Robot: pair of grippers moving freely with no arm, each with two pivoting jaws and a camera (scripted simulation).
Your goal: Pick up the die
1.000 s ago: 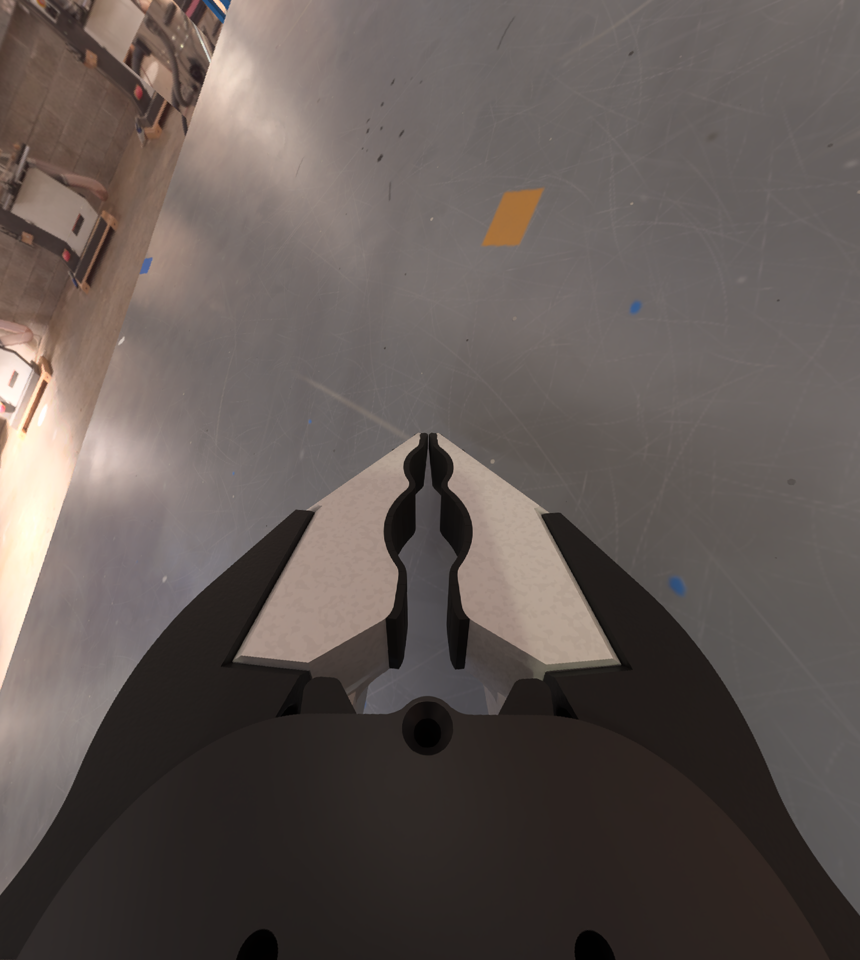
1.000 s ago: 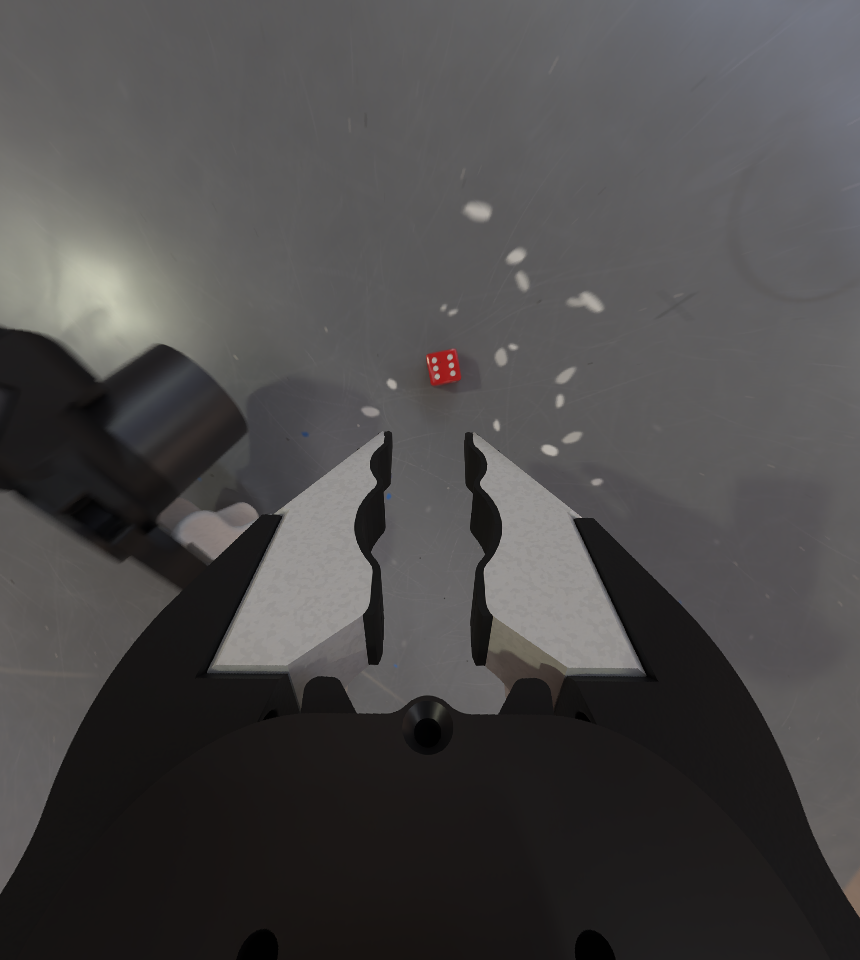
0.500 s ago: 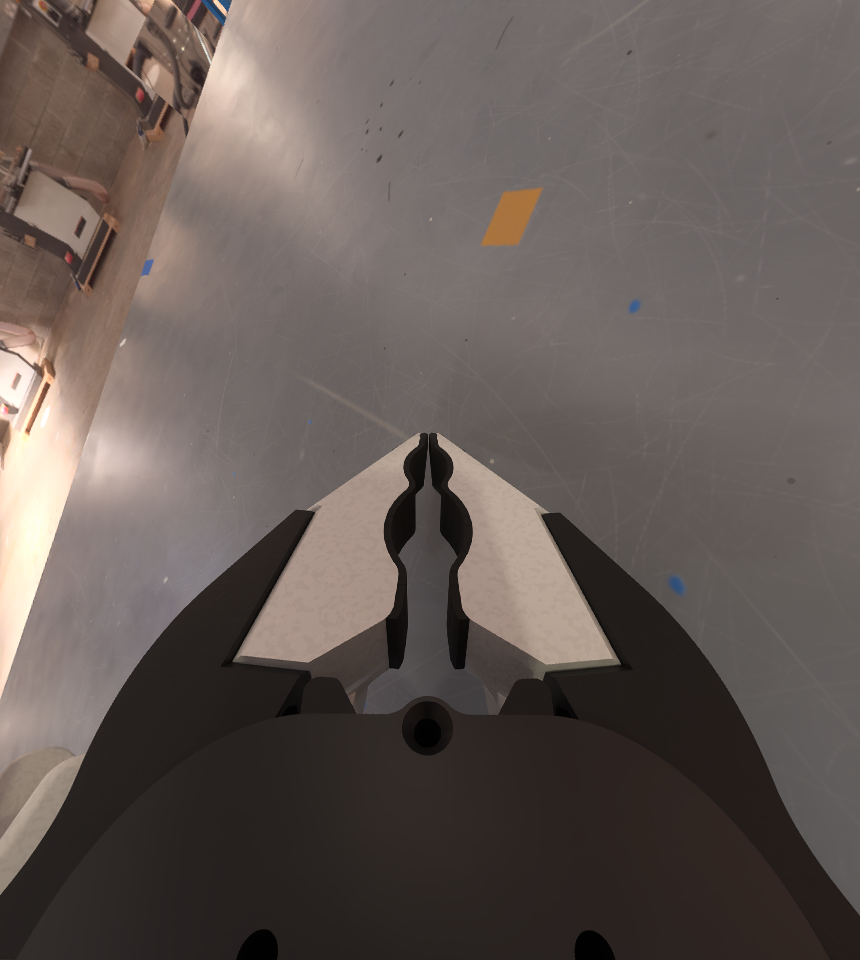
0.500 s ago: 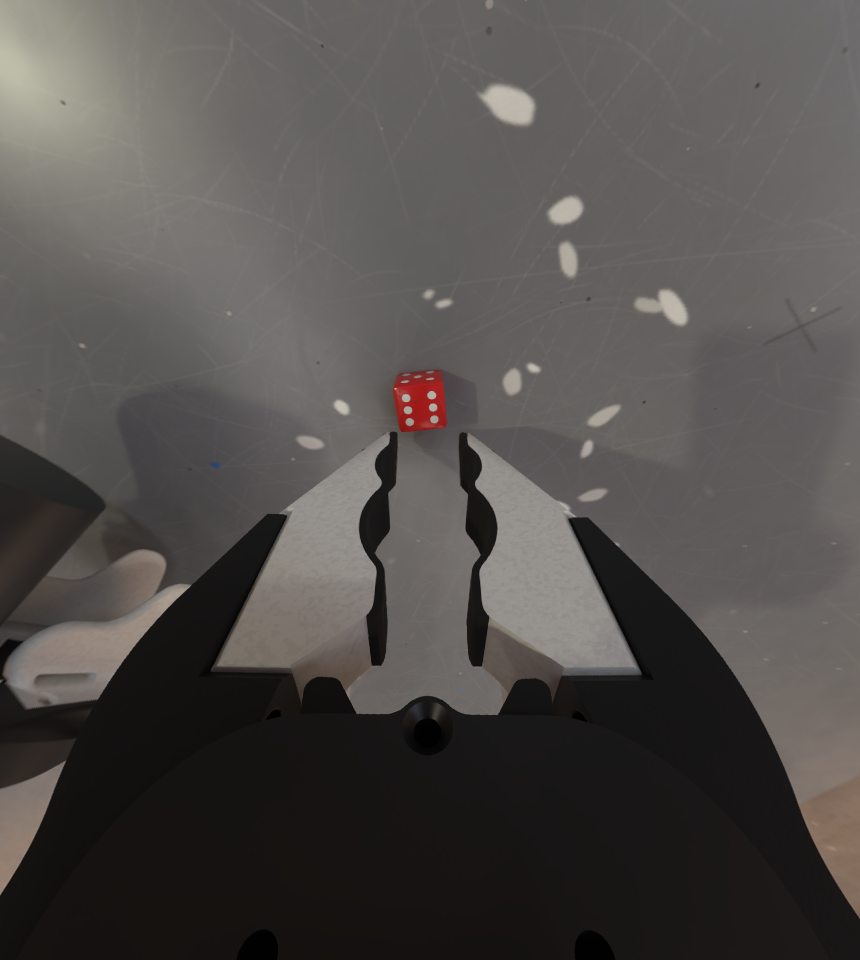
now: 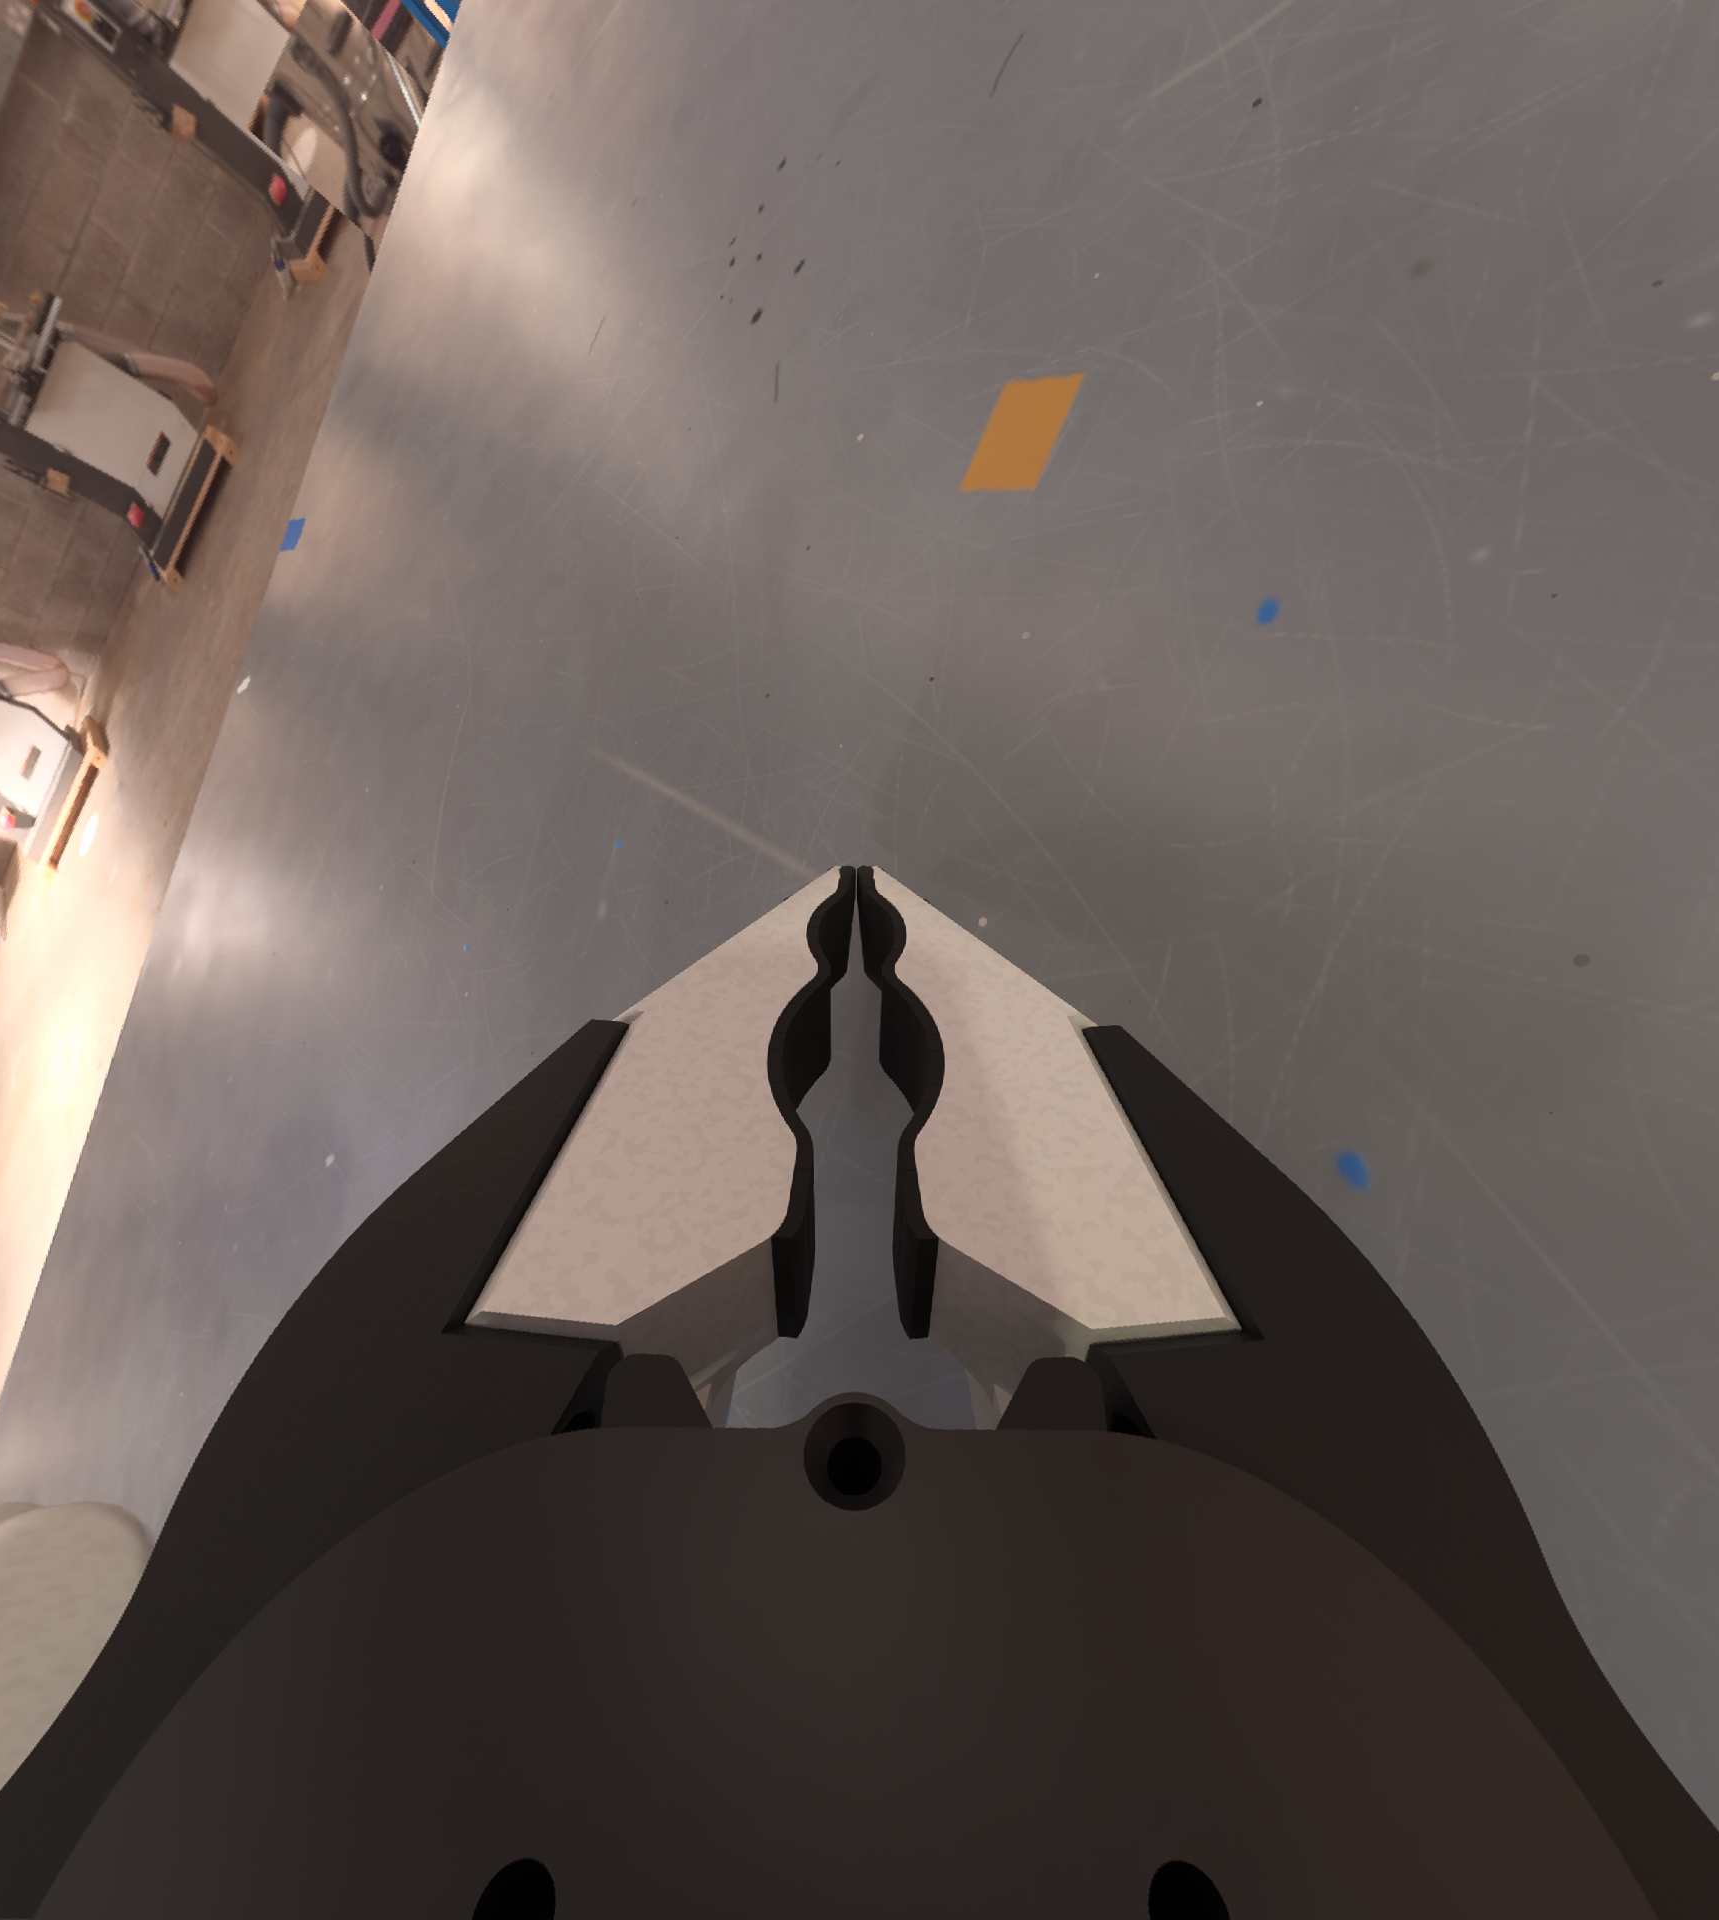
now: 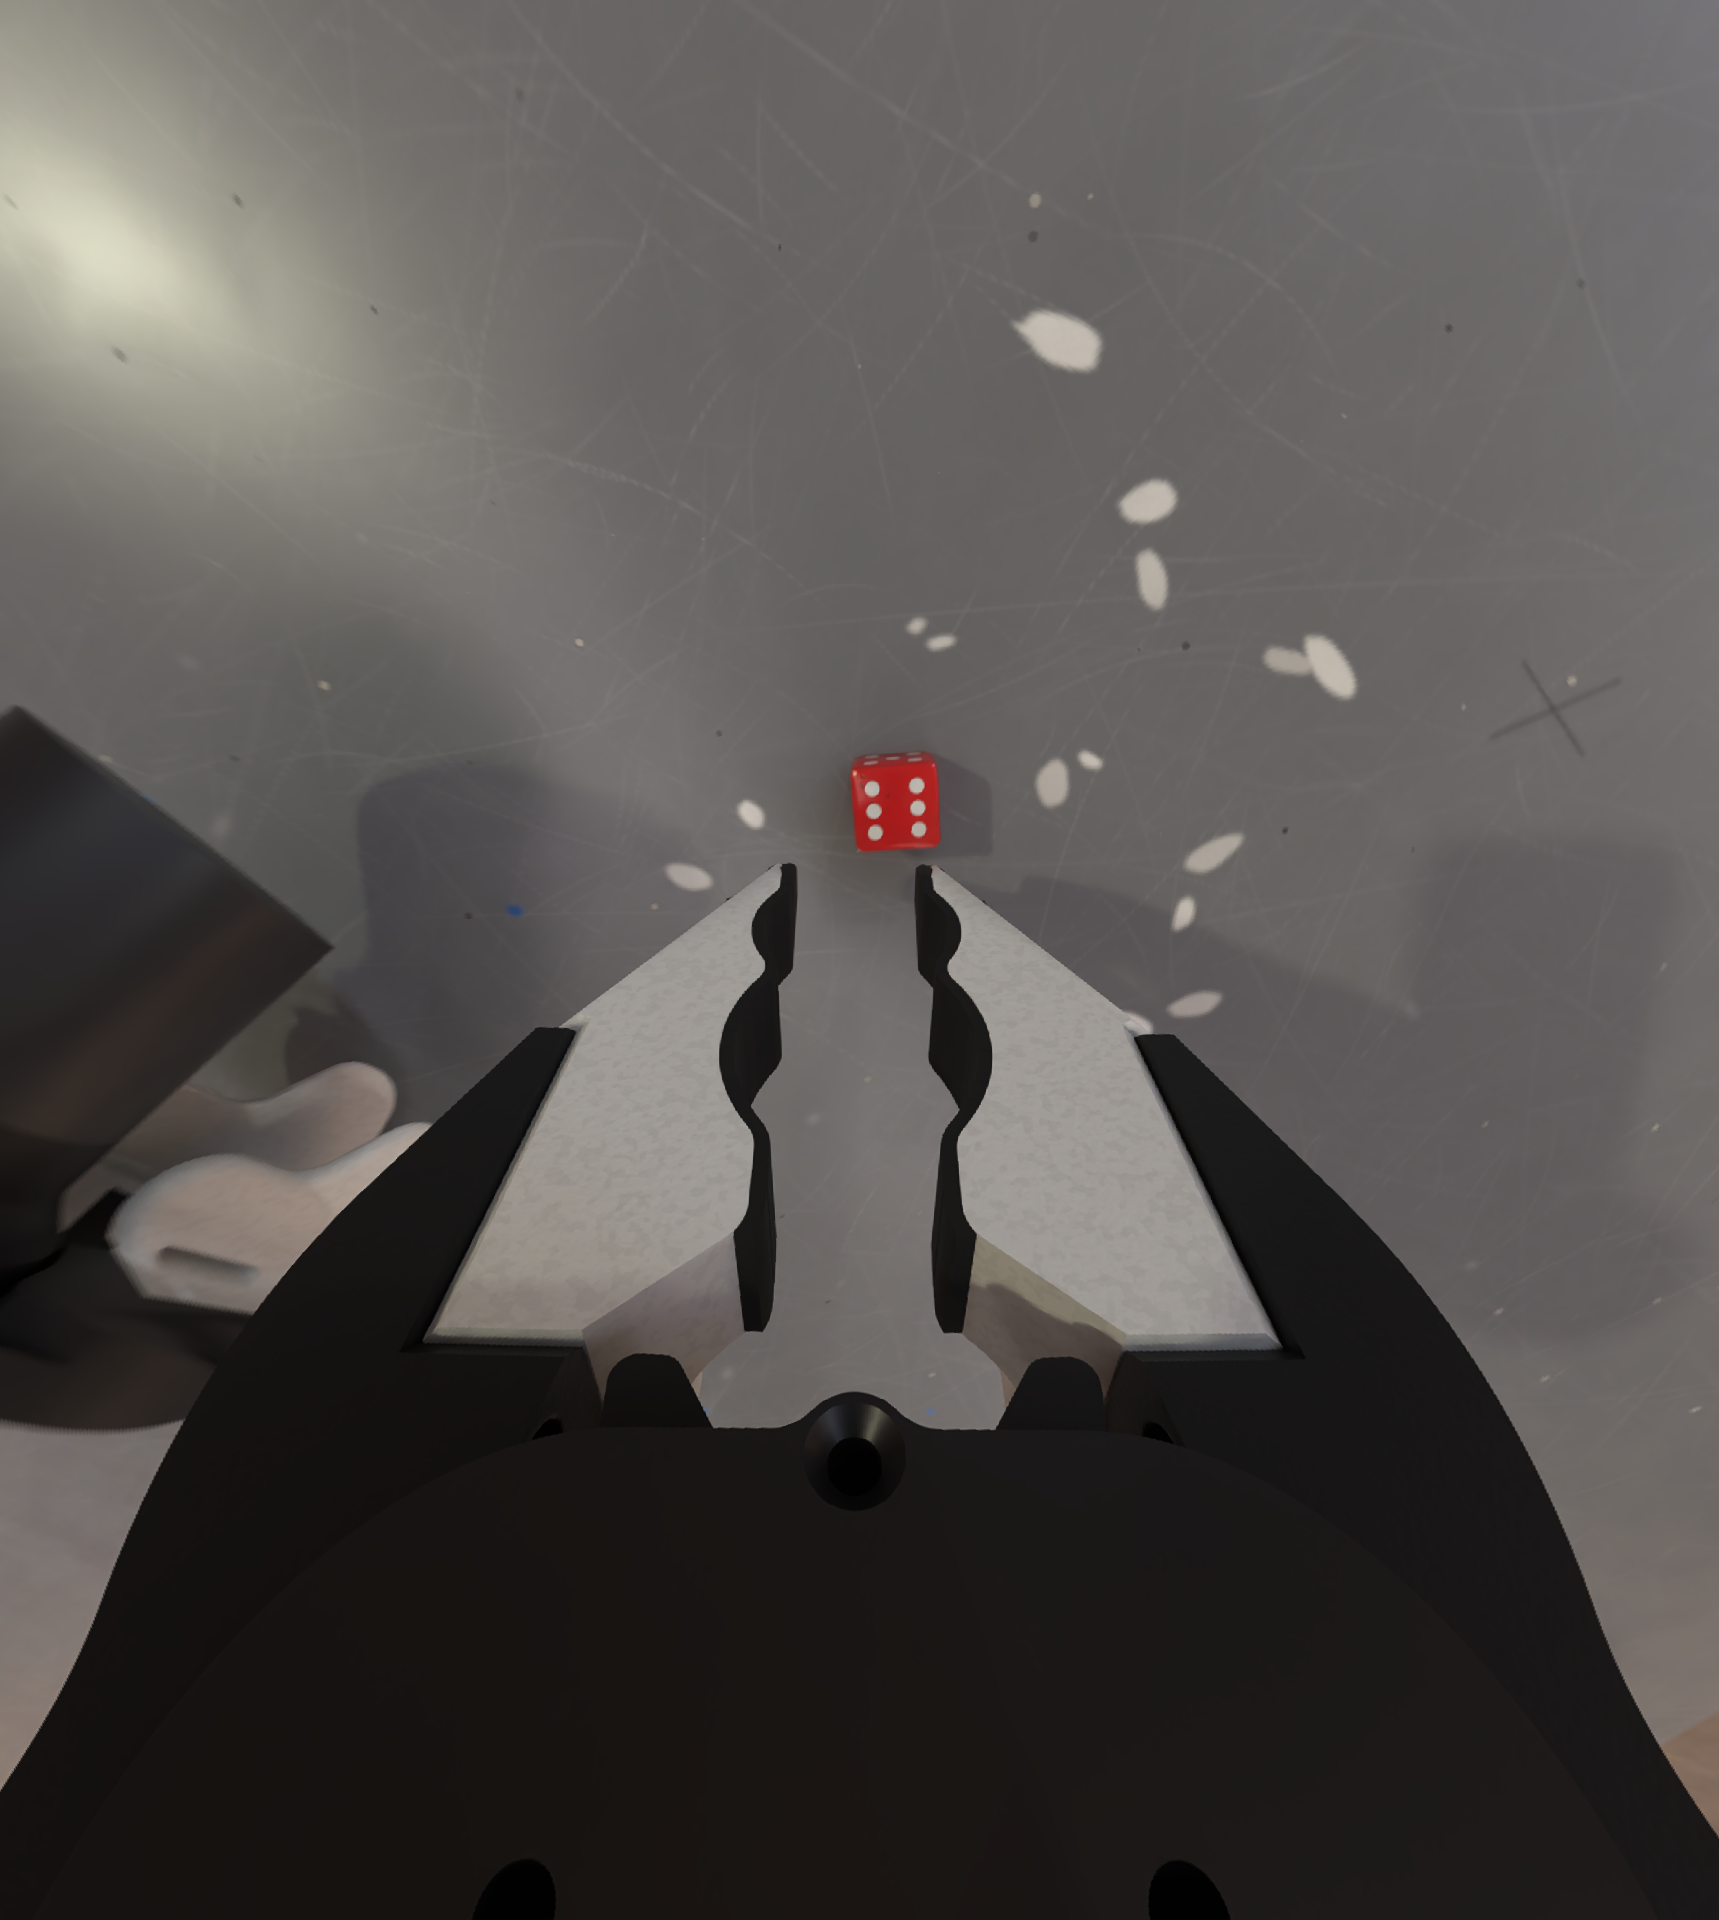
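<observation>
Right wrist view: right hand-held gripper [image 6: 855, 871] part-open, empty, just short of small red white-pipped die [image 6: 894, 801] on scratched grey desk [image 6: 522, 520]. Die sits right of centreline; right fingertip [image 6: 926, 883] may knock it away. Left hand-held gripper [image 5: 853, 873] closed, empty.

Scratched grey table [image 5: 1250, 727]; orange patch [image 5: 1021, 431]; white flecks [image 6: 1057, 338].

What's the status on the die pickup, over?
Right gripper open, tips just short of the red die. Die on the grey table, not gripped. Left gripper shut, empty, off to the side. Path clear.
</observation>
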